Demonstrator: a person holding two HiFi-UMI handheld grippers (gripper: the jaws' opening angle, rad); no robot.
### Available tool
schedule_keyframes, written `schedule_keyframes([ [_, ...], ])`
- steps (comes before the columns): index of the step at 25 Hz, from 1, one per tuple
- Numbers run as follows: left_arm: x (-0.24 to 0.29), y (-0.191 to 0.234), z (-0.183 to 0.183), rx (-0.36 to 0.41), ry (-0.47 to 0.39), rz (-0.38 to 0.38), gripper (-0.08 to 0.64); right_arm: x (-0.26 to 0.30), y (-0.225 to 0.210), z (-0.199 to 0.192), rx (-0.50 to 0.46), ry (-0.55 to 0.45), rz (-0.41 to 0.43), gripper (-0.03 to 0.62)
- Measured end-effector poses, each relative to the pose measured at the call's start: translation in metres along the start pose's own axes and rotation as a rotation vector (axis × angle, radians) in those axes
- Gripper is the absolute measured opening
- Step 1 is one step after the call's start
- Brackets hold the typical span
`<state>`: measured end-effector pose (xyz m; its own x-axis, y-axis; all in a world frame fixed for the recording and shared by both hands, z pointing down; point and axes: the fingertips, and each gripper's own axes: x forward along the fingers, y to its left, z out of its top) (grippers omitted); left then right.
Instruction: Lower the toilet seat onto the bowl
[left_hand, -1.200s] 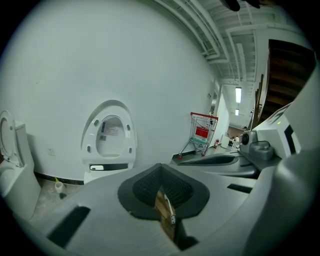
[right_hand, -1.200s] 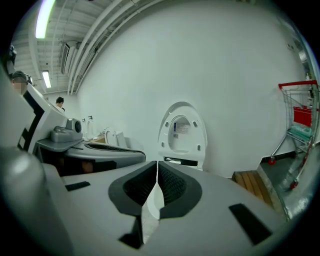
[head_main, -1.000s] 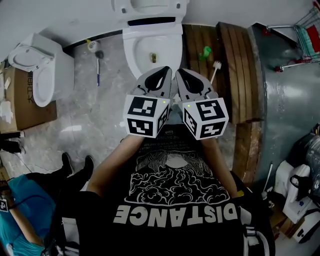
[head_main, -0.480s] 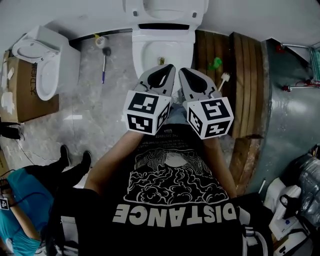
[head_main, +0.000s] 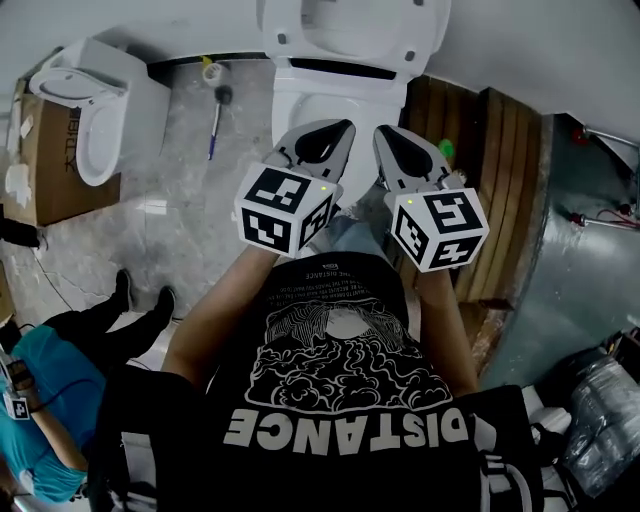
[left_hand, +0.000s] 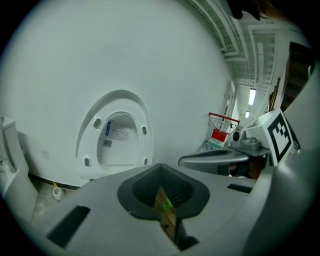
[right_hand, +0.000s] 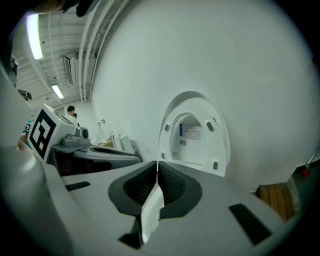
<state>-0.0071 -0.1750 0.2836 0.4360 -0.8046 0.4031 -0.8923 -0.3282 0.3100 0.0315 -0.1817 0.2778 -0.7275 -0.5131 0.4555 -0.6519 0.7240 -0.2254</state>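
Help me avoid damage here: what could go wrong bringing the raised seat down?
1. The left tongs and right tongs are both shut and empty, so the upright toilet seat could only be nudged, not gripped. It may fall and slam onto the bowl.
2. The shut tips may slip off the seat's smooth rim.
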Motion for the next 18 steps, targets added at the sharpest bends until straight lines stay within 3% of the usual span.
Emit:
schedule_keyframes([
  [11,0.044,0.040,0.054,0.041,-0.020,0.004,0.012,0.041,-0.057,0.057,-0.091,0.006,0.095,0.021],
  [18,0.053,0.080,0.091,0.083,-0.036,0.001,0.012,0.063,-0.079,0.079,-0.139,0.018,0.076,0.022],
])
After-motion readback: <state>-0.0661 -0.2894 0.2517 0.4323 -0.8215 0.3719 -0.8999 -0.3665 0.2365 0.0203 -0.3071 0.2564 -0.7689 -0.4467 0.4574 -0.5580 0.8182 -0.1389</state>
